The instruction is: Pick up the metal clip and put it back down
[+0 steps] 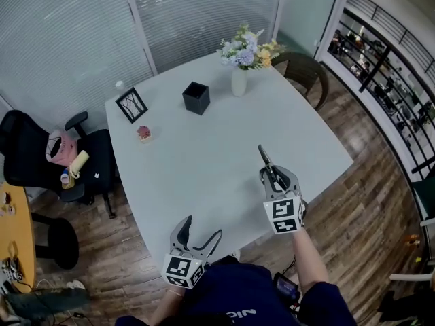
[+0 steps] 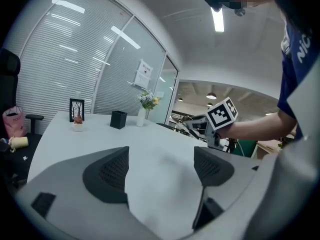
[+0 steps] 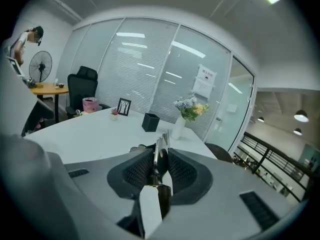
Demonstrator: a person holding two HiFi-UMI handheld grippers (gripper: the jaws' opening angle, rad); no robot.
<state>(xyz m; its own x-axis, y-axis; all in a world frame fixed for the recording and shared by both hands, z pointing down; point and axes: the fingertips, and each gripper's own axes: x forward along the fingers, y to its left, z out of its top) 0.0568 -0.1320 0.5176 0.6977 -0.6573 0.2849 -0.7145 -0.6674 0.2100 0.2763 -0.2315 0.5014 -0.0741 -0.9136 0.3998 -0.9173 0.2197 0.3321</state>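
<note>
The metal clip point(image 1: 264, 159) is a thin, dark steel piece, held off the white table point(image 1: 197, 175) over its front right part. My right gripper point(image 1: 272, 176) is shut on it, and the clip's tip juts out past the jaws toward the table's middle. In the right gripper view the clip point(image 3: 160, 153) stands on edge, pinched between the two black pads. My left gripper point(image 1: 202, 230) hangs at the table's front edge, open, with nothing between its fingers. The left gripper view shows its jaws point(image 2: 161, 169) wide apart over bare tabletop, with the right gripper point(image 2: 199, 127) off to the right.
At the far side of the table stand a black cube holder point(image 1: 196, 97), a white vase of flowers point(image 1: 239, 80), a small picture frame point(image 1: 131, 104) and a little pink object point(image 1: 143, 133). A black office chair point(image 1: 88, 158) is at the left, a brown chair point(image 1: 306, 70) at the far right.
</note>
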